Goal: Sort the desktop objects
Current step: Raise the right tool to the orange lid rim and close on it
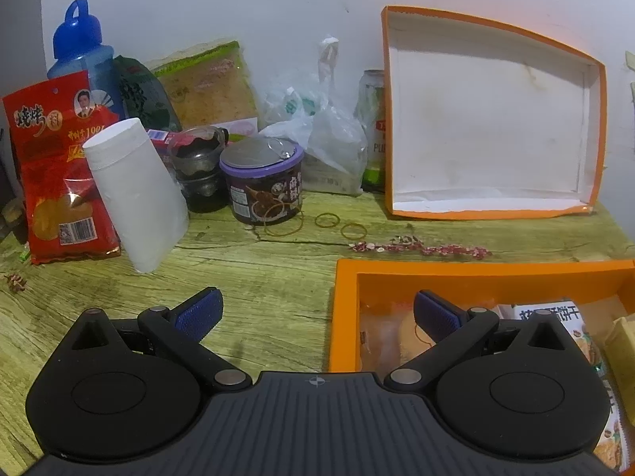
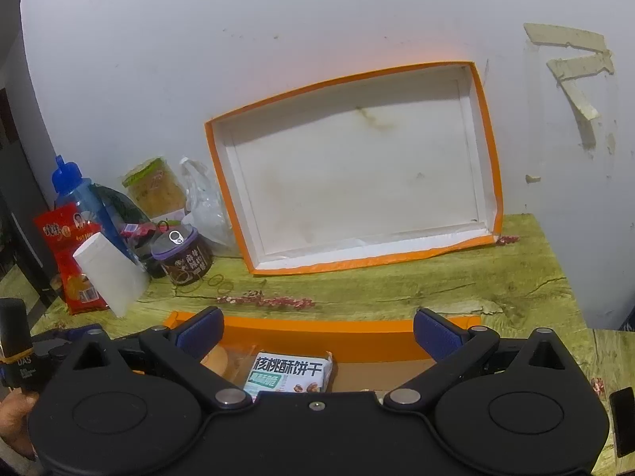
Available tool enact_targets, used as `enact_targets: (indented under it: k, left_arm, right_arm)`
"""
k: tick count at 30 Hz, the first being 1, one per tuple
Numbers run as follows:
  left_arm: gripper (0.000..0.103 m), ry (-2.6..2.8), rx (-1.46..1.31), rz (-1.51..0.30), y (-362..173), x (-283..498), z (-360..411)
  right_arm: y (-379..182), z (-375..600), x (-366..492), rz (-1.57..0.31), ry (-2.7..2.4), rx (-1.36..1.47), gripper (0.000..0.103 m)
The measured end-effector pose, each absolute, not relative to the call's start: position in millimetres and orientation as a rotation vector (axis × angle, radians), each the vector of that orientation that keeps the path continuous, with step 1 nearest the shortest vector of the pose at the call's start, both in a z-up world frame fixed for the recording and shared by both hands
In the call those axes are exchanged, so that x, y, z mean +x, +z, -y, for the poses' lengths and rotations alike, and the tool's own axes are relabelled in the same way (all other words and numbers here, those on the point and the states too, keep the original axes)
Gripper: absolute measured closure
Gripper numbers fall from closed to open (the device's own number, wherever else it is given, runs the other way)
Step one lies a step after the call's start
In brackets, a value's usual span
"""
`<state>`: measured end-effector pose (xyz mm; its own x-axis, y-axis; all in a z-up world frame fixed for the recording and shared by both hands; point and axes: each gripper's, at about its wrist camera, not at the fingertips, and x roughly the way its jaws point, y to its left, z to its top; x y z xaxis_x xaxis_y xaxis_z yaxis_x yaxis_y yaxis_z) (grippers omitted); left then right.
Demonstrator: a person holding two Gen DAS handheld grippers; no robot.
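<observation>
While both my grippers hang over the near edge of the table [image 1: 278, 277], nothing sits between either pair of fingers. My left gripper [image 1: 317, 313] has its blue fingers [image 1: 200, 311] spread wide, one over bare wood, the other over the left end of the orange box [image 1: 345, 317]. My right gripper [image 2: 317, 337] is spread just as wide, straddling that same box from above.

Taking the orange box as my mark: inside it lies a white biscuit packet [image 2: 287, 371] with Chinese print, and just left of that a clear-wrapped round pastry [image 2: 216, 359]. Beyond the box's far wall runs a line of small pink flecks [image 1: 420, 246] on the wood. Further back, the orange lid [image 1: 492, 119] leans against the wall, white inside facing me.

Left and back from the box stands a purple-rimmed can [image 1: 264, 182] with rubber bands [image 1: 327, 220] beside its foot. Further left, a white paper roll [image 1: 137, 194] tilts against a red snack bag [image 1: 55, 166], with a blue bottle [image 1: 81, 47] behind them. Clear plastic bags [image 1: 317, 135] slump between the can and the lid.
</observation>
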<state>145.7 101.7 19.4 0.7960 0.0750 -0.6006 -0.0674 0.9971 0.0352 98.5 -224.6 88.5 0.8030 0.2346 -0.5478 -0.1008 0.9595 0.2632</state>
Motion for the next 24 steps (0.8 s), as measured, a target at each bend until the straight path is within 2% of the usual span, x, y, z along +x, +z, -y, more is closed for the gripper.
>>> enact_targets:
  k: [4,8,19,24]
  left_arm:
    - [0.0,0.052,0.026,-0.621,26.1,142.5,-104.1]
    - [0.0,-0.056,0.0,-0.56,54.7,135.5,-114.5]
    - [0.0,-0.283,-0.03,-0.419,189.9,172.8,-121.8]
    - [0.0,-0.235,-0.054,-0.426,209.0,222.3,-105.3]
  right_arm:
    - [93.0,224.7,96.8,-0.611,0.177,0.229,0.0]
    - [112.3,226.2,96.2,-0.595,0.201,0.251,0.0]
    - [258.5,255.4,100.6,-0.378,0.302,0.301,0.0]
    - [297.4,278.0,125.6,-0.327,0.314,0.398,0.0]
